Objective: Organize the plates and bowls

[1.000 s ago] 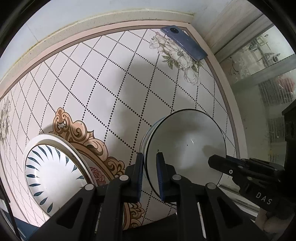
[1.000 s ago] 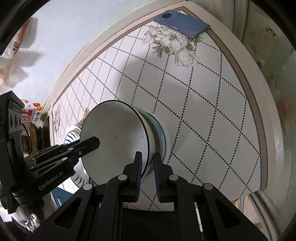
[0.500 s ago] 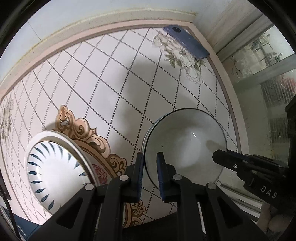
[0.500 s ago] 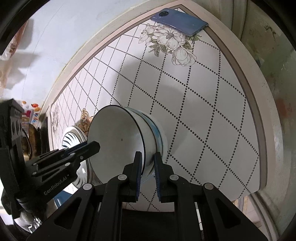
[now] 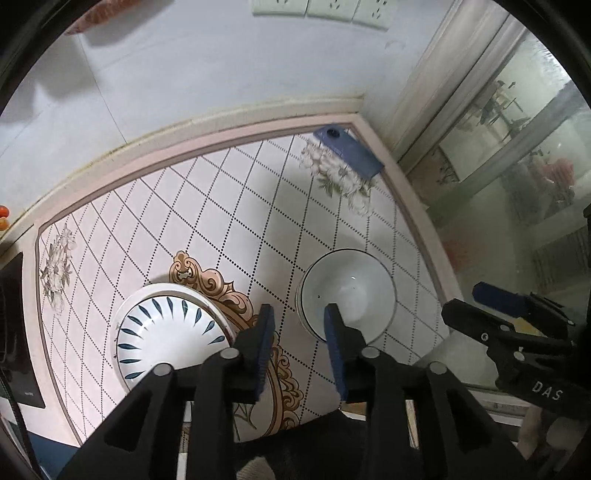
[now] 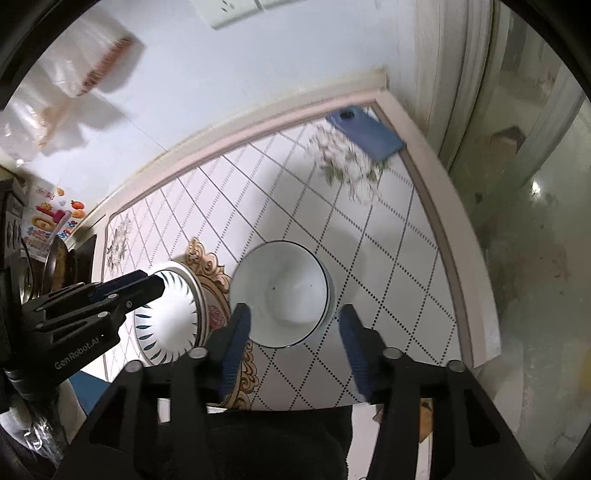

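Your left tongs (image 5: 300, 330) are hanging released | right tongs (image 6: 293, 328) released | bowl (image 6: 281, 293) is sitting upright, mouth facing up, on tabletop (image 6: 388, 266) beside plate (image 5: 171, 332)

A home interior, probably a dining corner beside a kitchen. A patterned table (image 5: 207, 206) with dotted lattice lines, flower prints and a gilt scroll motif stands against a plain wall fitted with power sockets (image 5: 321, 9); crockery, namely a bowl (image 5: 347, 291) and a plate (image 5: 170, 332) with blue leaf marks, sits on it, and a phone (image 5: 349, 151) lies at the far corner. A glazed sliding door (image 5: 517, 155) adjoins the table, and colourful stickers (image 6: 55, 218) mark the wall at left.
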`<state>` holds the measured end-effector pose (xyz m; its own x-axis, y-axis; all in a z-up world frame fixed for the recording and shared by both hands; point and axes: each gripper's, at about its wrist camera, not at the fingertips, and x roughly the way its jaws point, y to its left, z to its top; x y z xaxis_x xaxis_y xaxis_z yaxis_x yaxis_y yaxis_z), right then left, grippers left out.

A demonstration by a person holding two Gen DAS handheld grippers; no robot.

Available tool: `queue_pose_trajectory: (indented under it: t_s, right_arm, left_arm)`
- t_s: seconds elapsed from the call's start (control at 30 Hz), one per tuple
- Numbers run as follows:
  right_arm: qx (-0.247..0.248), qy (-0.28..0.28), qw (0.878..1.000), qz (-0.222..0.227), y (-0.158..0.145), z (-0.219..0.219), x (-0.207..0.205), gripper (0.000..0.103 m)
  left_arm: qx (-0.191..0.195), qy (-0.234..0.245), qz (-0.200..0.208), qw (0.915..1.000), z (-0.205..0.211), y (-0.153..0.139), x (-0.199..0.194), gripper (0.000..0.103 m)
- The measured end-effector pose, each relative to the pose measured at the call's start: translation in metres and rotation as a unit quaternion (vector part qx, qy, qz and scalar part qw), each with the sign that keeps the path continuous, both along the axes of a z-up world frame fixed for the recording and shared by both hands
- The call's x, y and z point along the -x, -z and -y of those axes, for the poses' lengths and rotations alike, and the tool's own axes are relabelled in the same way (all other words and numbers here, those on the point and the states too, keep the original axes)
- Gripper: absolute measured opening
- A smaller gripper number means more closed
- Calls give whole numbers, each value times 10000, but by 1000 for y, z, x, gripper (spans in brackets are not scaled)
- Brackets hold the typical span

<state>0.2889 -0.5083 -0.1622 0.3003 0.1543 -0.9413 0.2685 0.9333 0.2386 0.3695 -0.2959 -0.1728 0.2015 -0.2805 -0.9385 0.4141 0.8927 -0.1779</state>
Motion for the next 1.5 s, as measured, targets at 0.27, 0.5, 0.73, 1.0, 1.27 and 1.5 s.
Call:
queue_pose_trajectory:
  t_s: [0.27, 0.5, 0.73, 1.0, 1.27, 1.5]
  right_arm:
    - [311, -26, 9991, 303, -45, -17, 24, 87]
    - [610, 35, 9967, 534, -74, -22, 42, 91]
    - [621, 98, 9957, 679, -93, -22, 52, 91]
    - [612, 116, 9961, 627, -86, -16, 50, 92]
    - [104, 106, 9995, 271, -25, 1, 31, 93]
    - [-932, 260, 9948, -328, 75, 25, 6, 93]
  left_arm:
    - [262, -25, 286, 9992, -21, -26, 16, 74]
    - [302, 62, 477, 9984, -28, -45, 27, 96]
    - [478, 80, 488, 9976, -28, -55, 31, 96]
    - [345, -96, 413, 9985, -22, -32, 23, 96]
    - [184, -476, -233, 9984, -18, 36, -8, 96]
    - [232, -669, -1119, 9912, -5, 109, -42, 93]
